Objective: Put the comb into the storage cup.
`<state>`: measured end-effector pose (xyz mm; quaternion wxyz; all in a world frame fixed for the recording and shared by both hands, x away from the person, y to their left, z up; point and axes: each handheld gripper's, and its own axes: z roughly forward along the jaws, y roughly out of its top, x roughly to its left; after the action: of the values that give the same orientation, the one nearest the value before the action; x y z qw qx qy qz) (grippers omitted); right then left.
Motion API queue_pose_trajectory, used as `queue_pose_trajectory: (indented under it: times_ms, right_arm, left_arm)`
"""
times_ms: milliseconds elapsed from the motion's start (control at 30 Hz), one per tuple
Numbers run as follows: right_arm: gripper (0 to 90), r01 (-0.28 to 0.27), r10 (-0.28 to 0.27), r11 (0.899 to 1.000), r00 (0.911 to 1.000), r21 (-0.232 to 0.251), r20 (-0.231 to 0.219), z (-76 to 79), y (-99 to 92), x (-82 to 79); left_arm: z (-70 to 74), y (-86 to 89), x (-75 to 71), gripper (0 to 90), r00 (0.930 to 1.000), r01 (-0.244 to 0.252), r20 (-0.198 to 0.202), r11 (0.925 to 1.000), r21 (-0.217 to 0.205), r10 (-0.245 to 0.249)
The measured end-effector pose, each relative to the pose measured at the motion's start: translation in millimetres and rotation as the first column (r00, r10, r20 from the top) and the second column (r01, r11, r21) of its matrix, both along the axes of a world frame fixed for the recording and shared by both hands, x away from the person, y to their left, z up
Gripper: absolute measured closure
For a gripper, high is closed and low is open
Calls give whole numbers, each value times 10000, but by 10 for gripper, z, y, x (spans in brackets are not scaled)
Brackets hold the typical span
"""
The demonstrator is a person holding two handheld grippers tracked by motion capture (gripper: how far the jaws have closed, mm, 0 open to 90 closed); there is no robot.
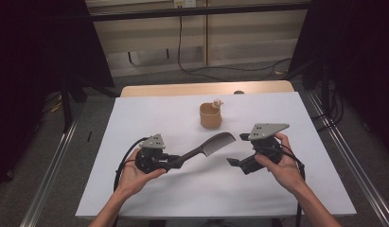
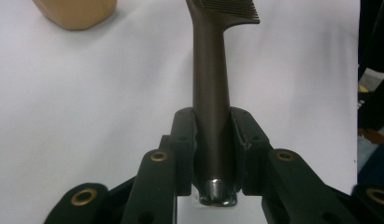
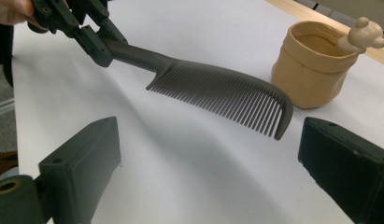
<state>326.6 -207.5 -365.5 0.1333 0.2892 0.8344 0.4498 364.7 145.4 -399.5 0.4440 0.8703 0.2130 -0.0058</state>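
Clamping the comb [image 1: 208, 146] by its handle end, the left tool [image 1: 175, 163] sits lower left of centre in the high view, jaws pressed tight on both sides of the dark handle; the left gripper view shows the handle running straight up btwn the two black jaws w/ the teeth at the top edge. The comb is held off the worktop [image 1: 149, 118], slanting up and right toward frame centre, teeth facing down-right. The right tool [image 1: 234, 162] is lower right of centre in the high view, jaws apart w/ nothing btwn them; in the right gripper view its jaws stand wide at the bottom corners, the comb's toothed end just above the gap, not touching. Beyond the comb, upper centre in the high view, a tan cup [image 1: 210, 116] stands upright on the white worktop, a small pale figure [image 1: 216, 102] on its rim.
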Motion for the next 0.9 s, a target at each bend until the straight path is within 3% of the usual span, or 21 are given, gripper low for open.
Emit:
queue_pose_trajectory:
  times_ms: [100, 300, 400, 533, 633, 900]
  right_arm:
    - [52, 230, -230, 9996, 9997, 175, -17, -38, -23, -17]
    - [52, 369, -382, 9942, 9992, 1013, 109, -131, -38, -42]
    - [60, 335, -346, 9876, 9994, 1534, 45, -171, -36, -38]
    - [57, 420, -456, 9731, 9989, 2266, 108, -240, -26, -40]
    - [57, 633, -754, 9589, 9966, 2765, 335, -297, -9, -43]
    - [35, 555, -795, 9184, 9958, 3917, 453, -355, 45, -76]
  left_arm:
    - [5, 33, -16, 728, 9997, -228, 116, 9995, -217, 231]
    - [41, 68, -37, 727, 9991, -343, 214, 9973, -654, 357]
    - [51, 58, -59, 728, 9984, -389, 376, 9970, -672, 415]
    - [66, 52, -72, 728, 9982, -412, 386, 9950, -914, 449]
    - [89, 62, -82, 727, 9978, -462, 413, 9918, -1193, 514]
    - [144, 80, -117, 728, 9970, -305, 648, 9849, -1703, 420]
